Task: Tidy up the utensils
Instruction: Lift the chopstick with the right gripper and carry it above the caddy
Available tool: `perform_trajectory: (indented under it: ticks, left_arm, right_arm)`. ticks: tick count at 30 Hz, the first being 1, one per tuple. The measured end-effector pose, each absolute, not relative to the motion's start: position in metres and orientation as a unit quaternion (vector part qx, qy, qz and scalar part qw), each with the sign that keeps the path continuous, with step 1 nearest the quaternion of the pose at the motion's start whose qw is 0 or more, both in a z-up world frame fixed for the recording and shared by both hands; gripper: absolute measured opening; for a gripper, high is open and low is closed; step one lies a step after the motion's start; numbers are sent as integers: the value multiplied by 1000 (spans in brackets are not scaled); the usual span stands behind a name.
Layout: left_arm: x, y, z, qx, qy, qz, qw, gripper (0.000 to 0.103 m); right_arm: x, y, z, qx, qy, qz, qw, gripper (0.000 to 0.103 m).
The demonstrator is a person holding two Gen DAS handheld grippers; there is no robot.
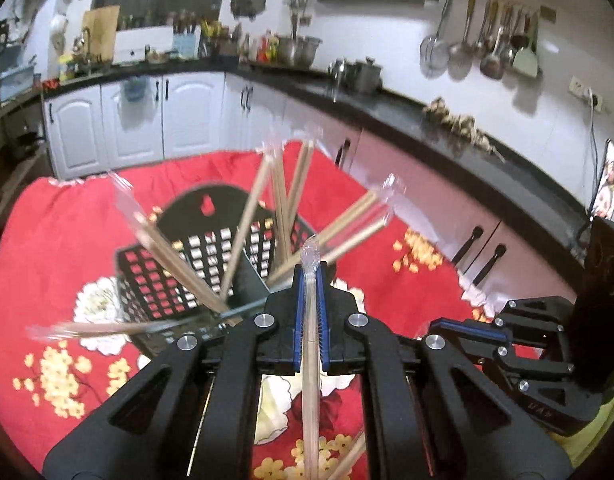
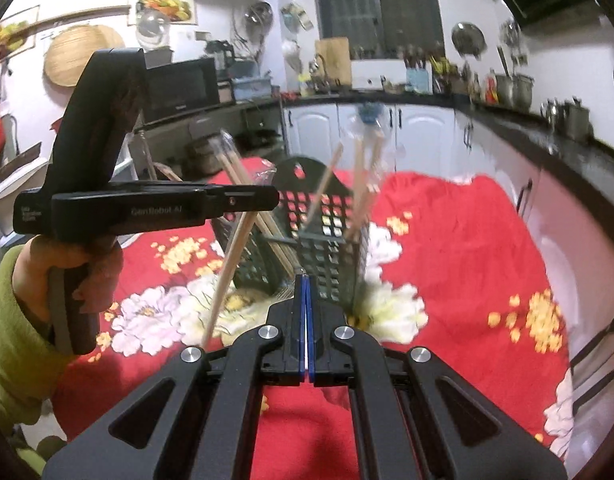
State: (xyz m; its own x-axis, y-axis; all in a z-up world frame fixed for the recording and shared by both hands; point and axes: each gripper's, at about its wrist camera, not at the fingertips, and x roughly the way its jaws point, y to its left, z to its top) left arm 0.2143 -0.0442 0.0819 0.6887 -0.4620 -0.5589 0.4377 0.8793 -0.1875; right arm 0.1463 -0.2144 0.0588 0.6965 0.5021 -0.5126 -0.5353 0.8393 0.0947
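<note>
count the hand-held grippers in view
2: the left hand-held gripper, shut on wrapped chopsticks near the black basket; the right hand-held gripper, shut and empty, to its right. None seems hidden.

Cloth [image 1: 59,240] beyond the fingers: red, printed with white peonies and small yellow blossoms. Basket [image 1: 179,272] ahead of the fingers: black, square-grid lattice. Chopsticks [image 1: 243,224] in it: pale tan in clear wrappers. Left gripper [image 1: 311,276]: black with blue pads; right gripper [image 2: 305,280] the same. Sleeve [image 2: 11,344] left of the right fingers: olive green.
</note>
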Motion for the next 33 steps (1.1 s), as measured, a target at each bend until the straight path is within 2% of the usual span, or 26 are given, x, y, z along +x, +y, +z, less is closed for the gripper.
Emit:
perform_trajectory:
  ticks: [33]
  left_arm:
    - [188,-8,197,-60,139,-209,966,3]
  right_arm:
    - [134,-204,176,-60,109,266,956,1]
